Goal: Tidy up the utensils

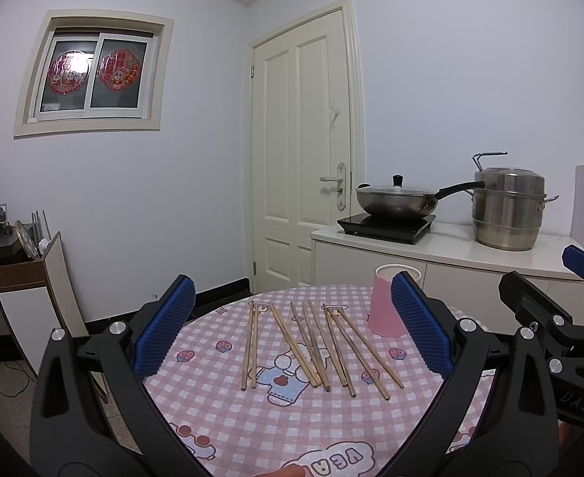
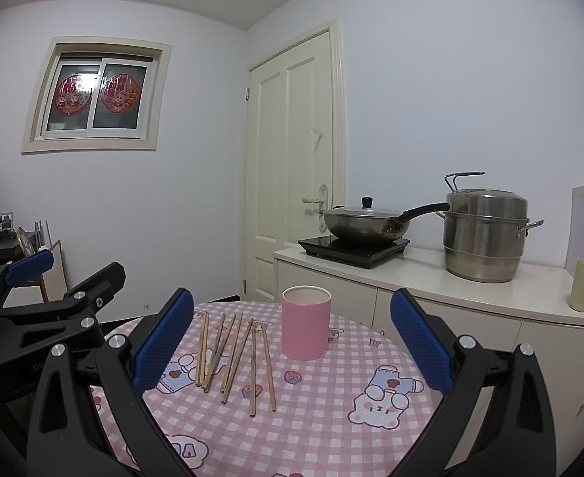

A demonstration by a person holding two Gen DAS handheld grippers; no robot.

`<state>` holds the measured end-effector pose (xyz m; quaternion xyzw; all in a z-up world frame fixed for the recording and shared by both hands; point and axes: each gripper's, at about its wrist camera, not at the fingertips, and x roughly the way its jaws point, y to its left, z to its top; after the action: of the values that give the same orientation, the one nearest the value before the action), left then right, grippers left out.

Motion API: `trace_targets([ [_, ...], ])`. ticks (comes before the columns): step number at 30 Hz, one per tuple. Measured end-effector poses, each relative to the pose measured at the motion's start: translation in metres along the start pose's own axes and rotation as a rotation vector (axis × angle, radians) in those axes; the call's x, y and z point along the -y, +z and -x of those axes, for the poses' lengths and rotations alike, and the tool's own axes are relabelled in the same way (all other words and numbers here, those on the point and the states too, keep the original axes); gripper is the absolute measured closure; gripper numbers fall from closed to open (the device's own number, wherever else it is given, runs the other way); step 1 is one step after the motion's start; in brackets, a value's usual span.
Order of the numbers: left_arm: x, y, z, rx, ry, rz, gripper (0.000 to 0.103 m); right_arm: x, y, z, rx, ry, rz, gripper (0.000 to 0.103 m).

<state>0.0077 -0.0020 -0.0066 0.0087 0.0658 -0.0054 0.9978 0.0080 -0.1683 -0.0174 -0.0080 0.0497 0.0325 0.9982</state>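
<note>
Both jaws stand wide and hold nothing: my left gripper [image 1: 292,326] faces the chopsticks [image 1: 316,348], my right gripper [image 2: 292,338] faces the pink cup [image 2: 306,328] just beside them on the checked table [image 2: 312,417]. I think the cup, light and upright, may tip if a stick pushes its rim. Only the right view shows the cup whole; a left pad [image 1: 421,328] covers part of it.
</note>
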Motion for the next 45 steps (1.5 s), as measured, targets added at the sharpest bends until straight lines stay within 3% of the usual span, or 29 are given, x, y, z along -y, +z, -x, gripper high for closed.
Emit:
trace_targets([
  [34, 0.002, -0.005, -0.006, -0.010, 0.010, -0.012, 0.006, 0.003, -0.005, -0.006, -0.016, 0.009, -0.015, 0.007],
  [45, 0.001, -0.007, -0.020, -0.060, 0.008, -0.008, 0.006, 0.001, -0.008, -0.015, -0.040, 0.012, -0.011, 0.007],
])
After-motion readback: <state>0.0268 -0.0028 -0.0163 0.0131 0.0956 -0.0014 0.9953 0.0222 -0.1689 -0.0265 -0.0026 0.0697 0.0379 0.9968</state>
